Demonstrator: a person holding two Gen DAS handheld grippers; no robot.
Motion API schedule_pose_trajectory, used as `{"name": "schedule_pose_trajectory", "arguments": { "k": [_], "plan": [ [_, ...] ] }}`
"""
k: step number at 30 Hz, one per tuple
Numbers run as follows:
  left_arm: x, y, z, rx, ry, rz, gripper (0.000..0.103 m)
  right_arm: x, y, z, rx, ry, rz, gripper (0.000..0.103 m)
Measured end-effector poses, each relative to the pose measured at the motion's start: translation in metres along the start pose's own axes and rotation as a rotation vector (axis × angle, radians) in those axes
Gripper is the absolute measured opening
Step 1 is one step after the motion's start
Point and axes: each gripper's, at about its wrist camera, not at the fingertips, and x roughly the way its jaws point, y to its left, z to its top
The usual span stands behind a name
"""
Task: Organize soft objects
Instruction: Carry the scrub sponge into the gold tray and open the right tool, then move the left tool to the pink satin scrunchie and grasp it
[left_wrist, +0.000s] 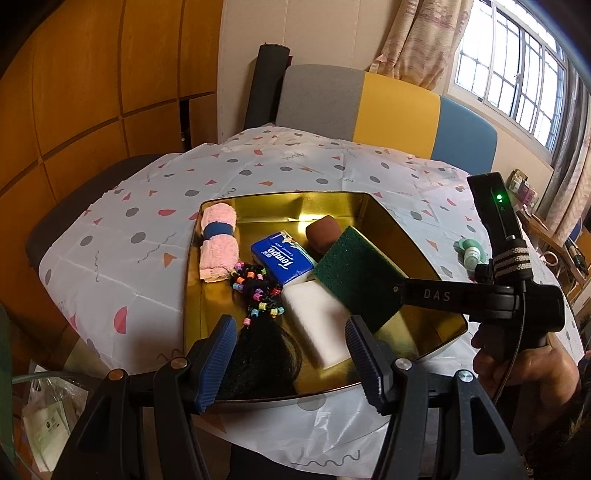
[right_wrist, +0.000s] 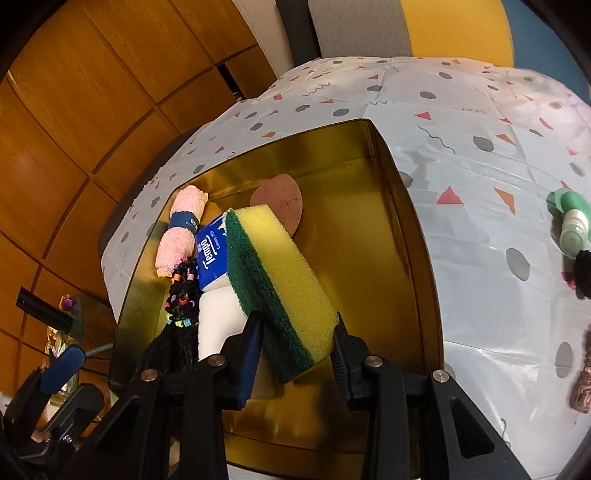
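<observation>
1. Yellow foam backed with green scouring pad: a sponge (right_wrist: 275, 284) clamped between the pads of the right tongs (right_wrist: 295, 354), tilted, above the gold tin tray (right_wrist: 410, 236).
2. Left tongs (left_wrist: 291, 354): jaws apart, nothing between the pads, poised at the tray's near rim.
3. White foam block (left_wrist: 317, 321): lying in the tray under the sponge.
4. Blue tissue packet (left_wrist: 282, 258): just beyond the white block.
5. Black hairpiece with coloured beads (left_wrist: 258, 295): along the tray's left side, near end.
6. Pink rolled towel with blue band (left_wrist: 218, 242): tray's far left corner.
7. Brown oval pad (left_wrist: 323, 230): towards the tray's far wall.
8. Green bottle (right_wrist: 570, 221): on the patterned tablecloth (left_wrist: 147, 206) near the table's right edge, outside the tray.
</observation>
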Motion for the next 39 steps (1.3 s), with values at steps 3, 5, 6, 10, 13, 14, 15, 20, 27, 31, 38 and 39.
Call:
{"name": "schedule_pose_trajectory", "arguments": {
  "k": [3, 5, 6, 10, 13, 14, 15, 20, 27, 31, 38, 39],
  "plan": [
    [0.0, 0.003, 0.0, -0.013, 0.0, 0.004, 0.062, 0.001, -0.002, 0.002, -0.001, -0.001, -0.004, 0.038],
    [-0.001, 0.004, 0.0, -0.015, -0.001, 0.007, 0.062, -0.001, 0.002, 0.002, -0.031, -0.013, -0.032, 0.043],
    [-0.001, 0.005, 0.0, -0.016, -0.001, 0.007, 0.062, -0.001, 0.005, 0.002, -0.048, -0.017, -0.049, 0.05],
    [-0.001, 0.006, -0.001, -0.019, 0.001, 0.009, 0.062, -0.006, 0.008, 0.0, -0.069, -0.05, -0.089, 0.065],
    [-0.003, 0.007, -0.001, -0.021, -0.001, 0.009, 0.062, -0.015, 0.009, 0.0, -0.083, -0.085, -0.115, 0.07],
    [-0.003, 0.007, -0.001, -0.022, -0.003, 0.009, 0.062, -0.017, 0.01, 0.0, -0.088, -0.093, -0.117, 0.071],
    [-0.003, 0.007, -0.001, -0.022, -0.003, 0.009, 0.062, -0.019, 0.01, 0.001, -0.093, -0.1, -0.119, 0.071],
    [-0.003, 0.004, -0.002, -0.016, 0.0, 0.004, 0.062, -0.018, 0.012, -0.001, -0.109, -0.078, -0.102, 0.071],
    [-0.003, 0.004, -0.003, -0.017, 0.001, 0.004, 0.062, -0.027, 0.014, -0.011, -0.111, -0.106, -0.116, 0.077],
    [-0.002, 0.0, -0.003, -0.006, 0.007, -0.002, 0.062, -0.044, 0.008, -0.016, -0.106, -0.143, -0.124, 0.079],
    [-0.001, -0.009, -0.002, 0.018, 0.019, -0.012, 0.062, -0.077, -0.024, -0.026, -0.058, -0.189, -0.159, 0.083],
    [-0.002, -0.01, 0.0, 0.02, 0.017, -0.016, 0.062, -0.08, -0.029, -0.027, -0.055, -0.192, -0.168, 0.083]
  ]
}}
